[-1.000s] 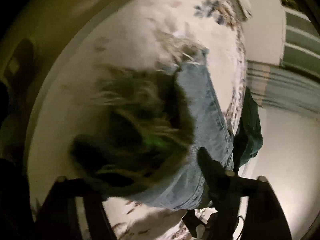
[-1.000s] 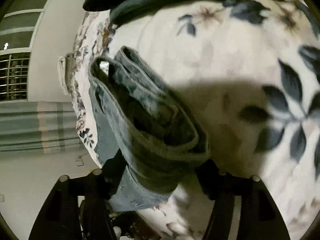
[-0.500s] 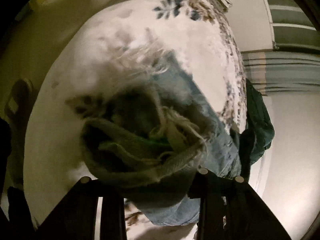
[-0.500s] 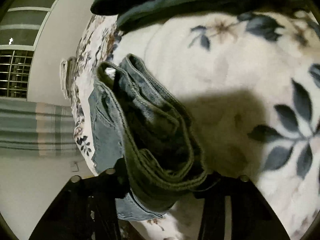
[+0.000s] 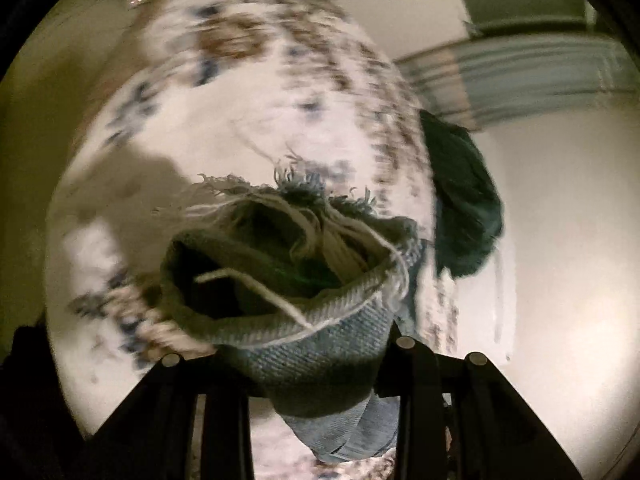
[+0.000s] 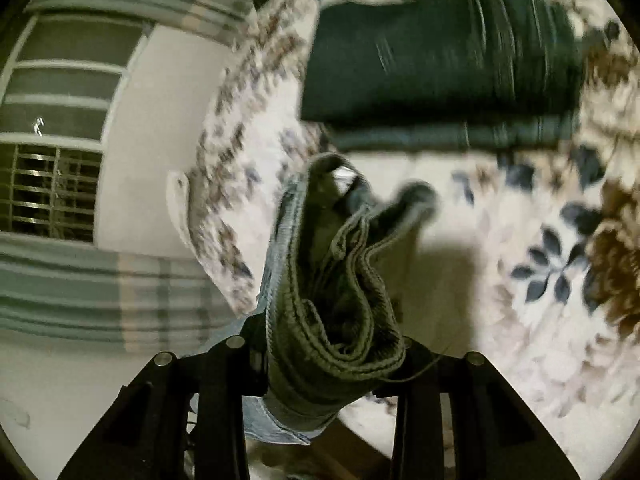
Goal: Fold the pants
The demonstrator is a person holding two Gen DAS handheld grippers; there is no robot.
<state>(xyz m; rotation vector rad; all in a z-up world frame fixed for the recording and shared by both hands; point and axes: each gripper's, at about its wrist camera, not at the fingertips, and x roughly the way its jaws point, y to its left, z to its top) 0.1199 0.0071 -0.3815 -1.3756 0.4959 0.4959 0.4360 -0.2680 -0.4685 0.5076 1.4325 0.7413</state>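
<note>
left wrist view: the left gripper (image 5: 316, 364) pinches the frayed hem end of the jeans (image 5: 312, 344), jaws pressed onto the bunched denim with loose white threads (image 5: 256, 288) trailing out. right wrist view: the right gripper (image 6: 328, 368) pinches the thick seamed end of the jeans (image 6: 336, 320), jaws closed on several stacked layers. the garment hangs between both tools, above the floral bedspread (image 5: 224, 120), with a dark green folded garment (image 6: 440, 52) lying further back on the bed and at the bed's edge in the left view.

step in hand, as judged: carry the doubled jeans to a lay-down spot.

procedure:
- keep both grips firm; the layered denim is heavy and may slip from a shallow pinch.
- hold both ends level so that the layers do not shear apart.
- lower the hanging middle onto the bedspread first, then the held ends.
- place it apart from the dark green garment.
- do not snag the loose threads when releasing.
</note>
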